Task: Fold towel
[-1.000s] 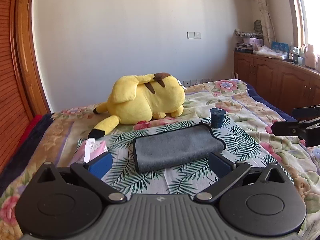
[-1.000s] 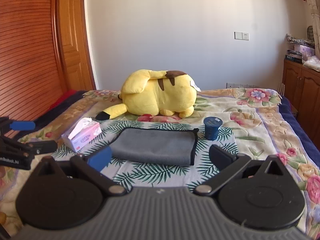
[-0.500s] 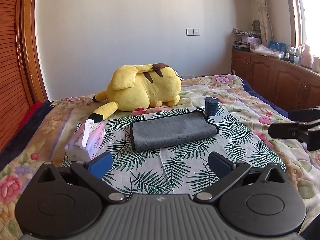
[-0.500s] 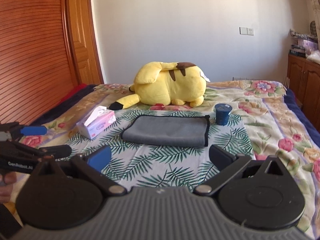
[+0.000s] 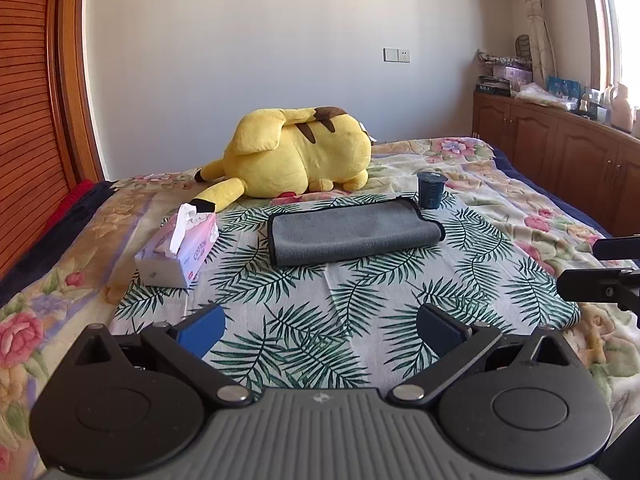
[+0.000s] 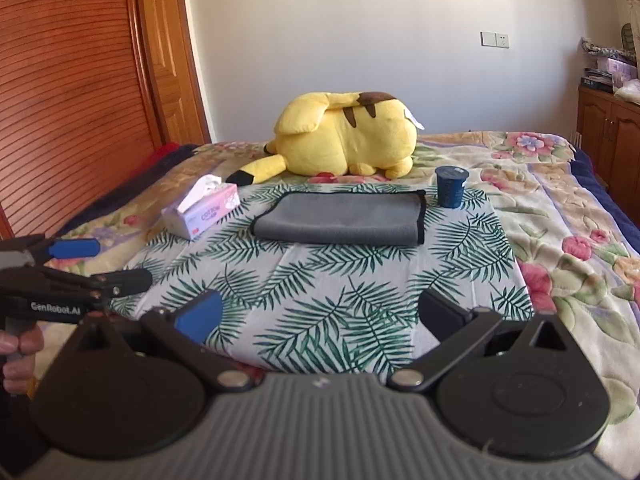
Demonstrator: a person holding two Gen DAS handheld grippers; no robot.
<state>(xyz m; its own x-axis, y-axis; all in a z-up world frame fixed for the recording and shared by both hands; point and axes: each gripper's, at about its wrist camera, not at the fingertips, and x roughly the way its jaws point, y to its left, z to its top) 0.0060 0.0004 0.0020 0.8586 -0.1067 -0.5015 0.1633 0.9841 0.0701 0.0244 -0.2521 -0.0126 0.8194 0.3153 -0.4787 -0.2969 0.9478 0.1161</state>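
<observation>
A grey towel (image 5: 354, 232) with a black hem lies folded flat on the palm-leaf cloth (image 5: 320, 304) on the bed; it also shows in the right wrist view (image 6: 340, 222). My left gripper (image 5: 320, 330) is open and empty, well short of the towel, above the cloth's near edge. My right gripper (image 6: 320, 314) is open and empty too, equally far back. The left gripper appears from the side at the left of the right wrist view (image 6: 108, 266), and the right gripper shows at the right edge of the left wrist view (image 5: 600, 268).
A yellow plush toy (image 5: 296, 152) lies behind the towel. A dark blue cup (image 5: 431, 189) stands at the towel's far right corner. A pink tissue box (image 5: 180, 250) sits left of it. Wooden cabinets (image 5: 560, 148) line the right wall, a wooden wardrobe (image 6: 72, 92) the left.
Both grippers have pulled back from the towel toward the near edge of the bed. The towel now looks smaller and farther away. Both stay open.
</observation>
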